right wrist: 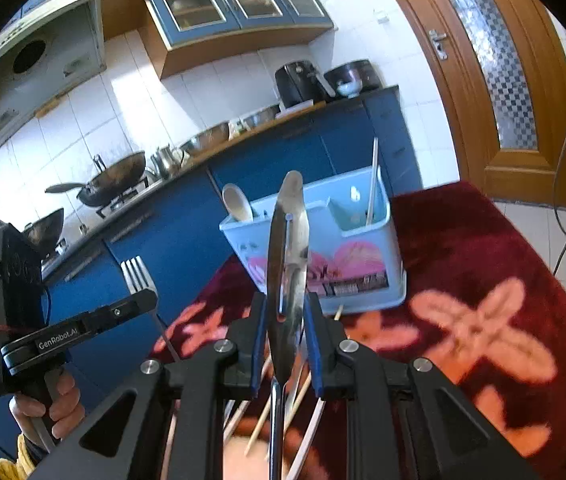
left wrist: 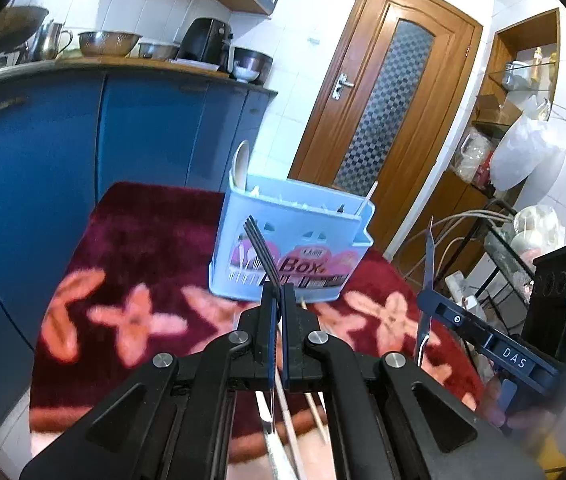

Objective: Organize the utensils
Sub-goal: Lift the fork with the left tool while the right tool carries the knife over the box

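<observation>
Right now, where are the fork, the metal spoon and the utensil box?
fork (left wrist: 257, 242), left wrist view, on its tines.
metal spoon (right wrist: 289, 240), right wrist view, on its bowl.
utensil box (left wrist: 315, 240), left wrist view, on its front wall.

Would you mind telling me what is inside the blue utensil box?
The utensil box holds a pale spoon at one end and a chopstick at the other; its walls hide anything lower down.

Table under dark red floral cloth (left wrist: 151, 236). Pale blue utensil box (left wrist: 295, 256) standing on it just ahead of the jaws; loose chopsticks (right wrist: 261, 420) lying below the jaws.
</observation>
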